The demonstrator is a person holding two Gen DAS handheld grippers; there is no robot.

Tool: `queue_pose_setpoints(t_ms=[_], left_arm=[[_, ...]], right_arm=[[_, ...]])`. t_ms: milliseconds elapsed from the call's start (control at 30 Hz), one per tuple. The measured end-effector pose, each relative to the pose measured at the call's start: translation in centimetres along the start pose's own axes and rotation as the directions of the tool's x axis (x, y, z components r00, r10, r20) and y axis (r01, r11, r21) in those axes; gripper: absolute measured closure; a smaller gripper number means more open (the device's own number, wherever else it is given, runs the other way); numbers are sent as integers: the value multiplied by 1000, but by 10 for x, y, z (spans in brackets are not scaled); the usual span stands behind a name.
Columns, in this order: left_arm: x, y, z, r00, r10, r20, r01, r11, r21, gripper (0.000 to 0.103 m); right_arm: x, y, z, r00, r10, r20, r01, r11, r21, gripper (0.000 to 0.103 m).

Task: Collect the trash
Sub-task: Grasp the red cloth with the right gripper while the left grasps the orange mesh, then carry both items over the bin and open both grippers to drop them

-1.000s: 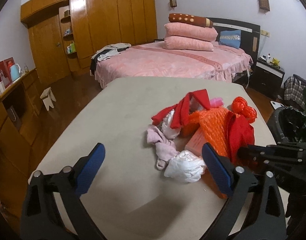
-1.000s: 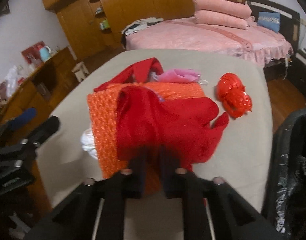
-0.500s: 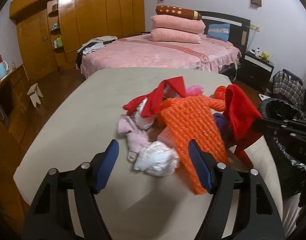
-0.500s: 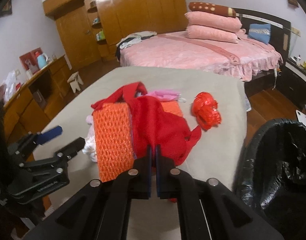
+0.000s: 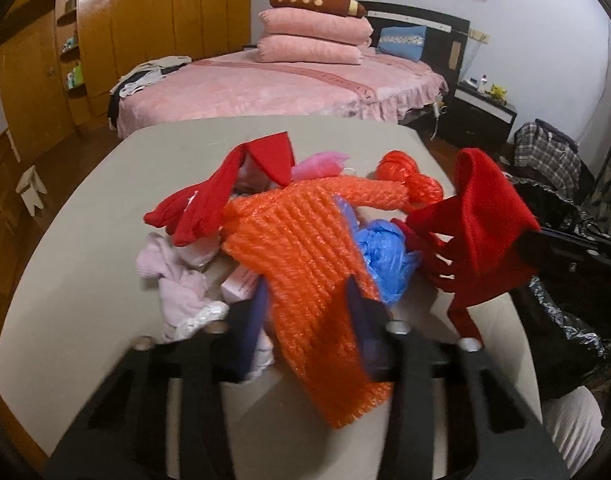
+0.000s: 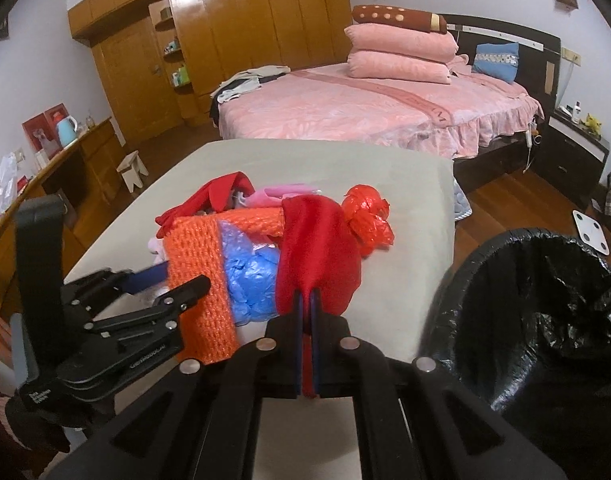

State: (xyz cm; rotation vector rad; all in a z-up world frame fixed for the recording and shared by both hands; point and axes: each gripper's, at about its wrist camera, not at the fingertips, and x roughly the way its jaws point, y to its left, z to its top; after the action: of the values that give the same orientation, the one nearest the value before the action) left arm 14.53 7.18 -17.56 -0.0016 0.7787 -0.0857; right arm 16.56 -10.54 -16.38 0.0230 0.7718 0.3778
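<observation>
left gripper: the left gripper [image 5: 305,320] has its blue-padded jaws closing around the near end of a long orange bubble-textured plastic sheet [image 5: 305,264]; the sheet sits between the pads, which are blurred; seen from the right wrist view [image 6: 177,280] the same black tongs reach in from the left to the sheet's edge.
right gripper: the right gripper [image 6: 306,300] is clenched tight on a piece of red soft fabric [image 6: 317,256], a thin strip of it pinched between the two blue pads; in the left wrist view the fabric [image 5: 485,216] hangs lifted clear of the table, off to the right of the pile.
orange sheet: runs from the left tongs back into the pile, draped over the other scraps.
blue bag: a crumpled blue thin plastic bag [image 5: 385,256] lies just beside the orange sheet, between it and the red fabric.
red bag: a knotted red shiny plastic bag [image 6: 367,216] sits on the table behind the lifted fabric.
other scraps: a second red cloth strip [image 5: 225,192], a pale pink crumpled cloth [image 5: 173,276] and a pink plastic wad [image 5: 317,162] lie around the sheet.
table: a beige rounded table top [image 5: 89,216] carries the pile.
bin: a bin lined with black glossy plastic [image 6: 545,288] stands open just beside the table's right edge, near the right tongs.
room: a bed with pink cover [image 6: 365,108] stands beyond the table.
</observation>
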Motion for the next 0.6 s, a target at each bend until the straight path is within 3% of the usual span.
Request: queue_pose_setpoints(t_ms=[33, 167, 600], left_arm=[[-1, -1, 0, 1000, -4, 7, 4, 1000, 4, 90], [-12, -3, -2, 999, -4, 42, 4, 1000, 5, 93], [-68, -27, 19, 988, -47, 146, 43, 999, 31, 94]], right_arm=[[0, 0, 0, 1000, 1, 2, -1, 1000, 0, 100], [-5, -1, 1, 1000, 8, 15, -9, 1000, 5, 100], [-61, -9, 23, 992, 12, 128, -13, 1000, 12, 100]])
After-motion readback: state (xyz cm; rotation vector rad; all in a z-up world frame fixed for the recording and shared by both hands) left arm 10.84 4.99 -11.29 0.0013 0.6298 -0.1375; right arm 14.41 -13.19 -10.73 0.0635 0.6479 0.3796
